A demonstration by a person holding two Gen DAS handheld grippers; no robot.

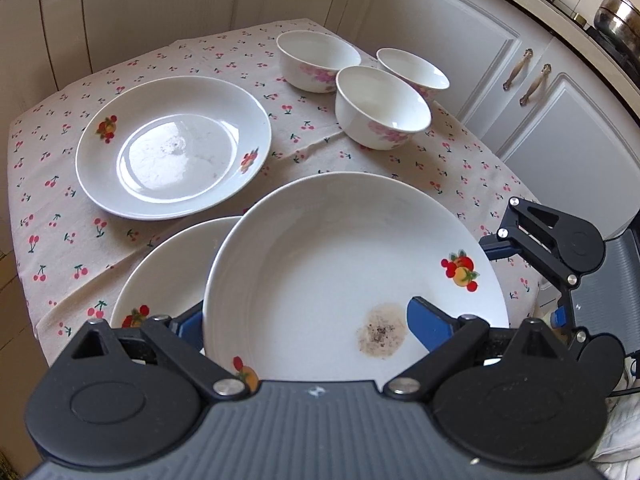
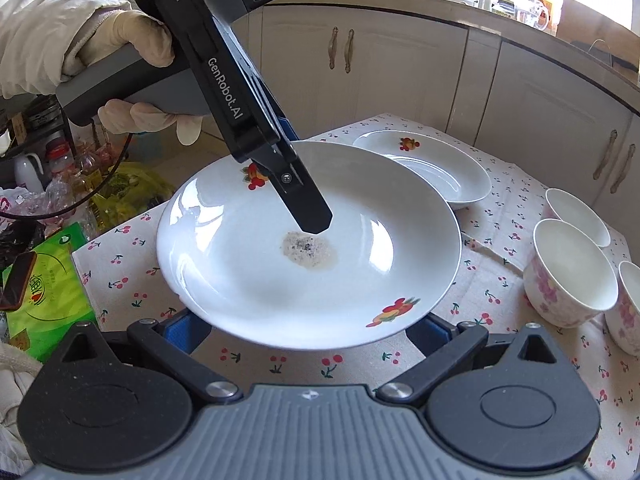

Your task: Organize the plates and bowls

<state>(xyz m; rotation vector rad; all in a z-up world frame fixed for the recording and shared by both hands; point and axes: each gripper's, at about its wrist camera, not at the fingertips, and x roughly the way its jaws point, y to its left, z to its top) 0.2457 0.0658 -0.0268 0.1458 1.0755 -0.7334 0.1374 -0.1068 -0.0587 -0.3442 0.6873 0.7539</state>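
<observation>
Stained plate (image 1: 352,264) is lifted clear of the surface (image 2: 500,280), tilted, pinched at its rim by the left tongs (image 1: 304,332): one blue pad (image 1: 426,326) lies on the inner face beside a brown speckled stain (image 1: 382,332), the other sits under the rim. Below it, partly hidden, a second fruit-print plate (image 1: 168,276) rests on the cherry-print cloth (image 1: 60,216). A third plate (image 1: 174,146) lies farther back. Three floral bowls (image 1: 380,106) cluster at the far right, upright, close together. Right tongs (image 2: 304,330) are spread wide beneath the stained plate's near edge, gripping nothing. A gloved hand (image 2: 132,44) holds the left tool's handle.
</observation>
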